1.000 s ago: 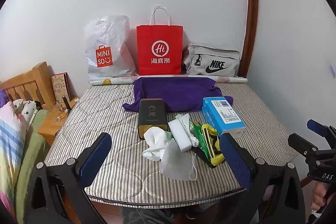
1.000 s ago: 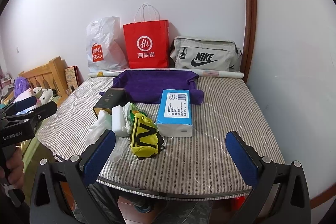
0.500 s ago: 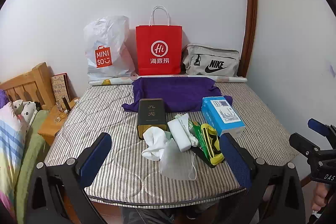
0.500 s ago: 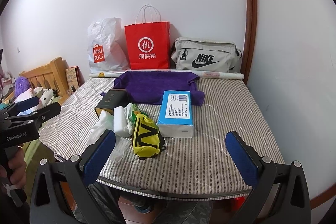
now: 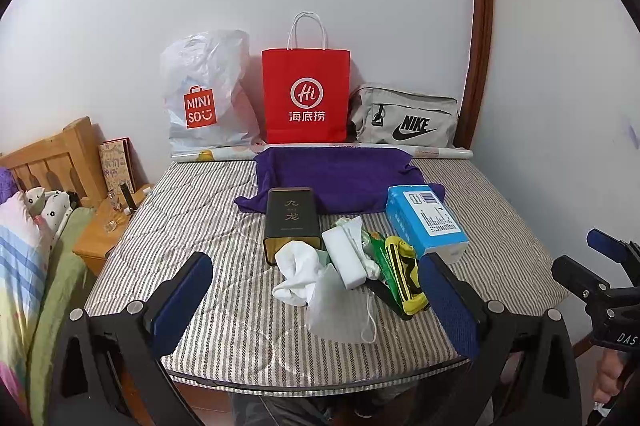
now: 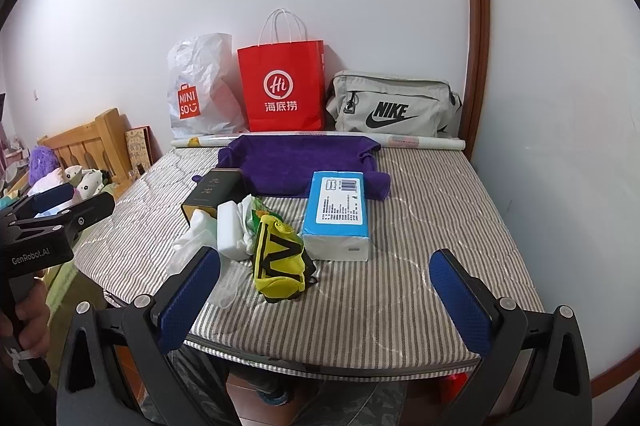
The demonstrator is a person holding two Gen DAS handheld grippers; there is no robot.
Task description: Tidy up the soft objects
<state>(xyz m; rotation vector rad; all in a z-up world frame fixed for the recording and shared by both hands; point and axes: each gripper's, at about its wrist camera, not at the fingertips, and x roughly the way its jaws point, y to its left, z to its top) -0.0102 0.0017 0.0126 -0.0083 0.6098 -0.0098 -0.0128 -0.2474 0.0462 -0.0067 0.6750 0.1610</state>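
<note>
Left gripper (image 5: 316, 300) and right gripper (image 6: 326, 292): tongs wide, empty. White sock (image 5: 298, 276) light, limp; pinch bunched middle. Face mask (image 5: 340, 310) flimsy.

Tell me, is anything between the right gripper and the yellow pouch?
Nothing visible. The right gripper is open and the yellow pouch lies just ahead of its fingers on the striped mattress, with only bare cover between. The tissue pack sits beside it.

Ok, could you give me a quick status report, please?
Left gripper open, right gripper open, both empty. Soft pile untouched on mattress. Path unobstructed.
</note>
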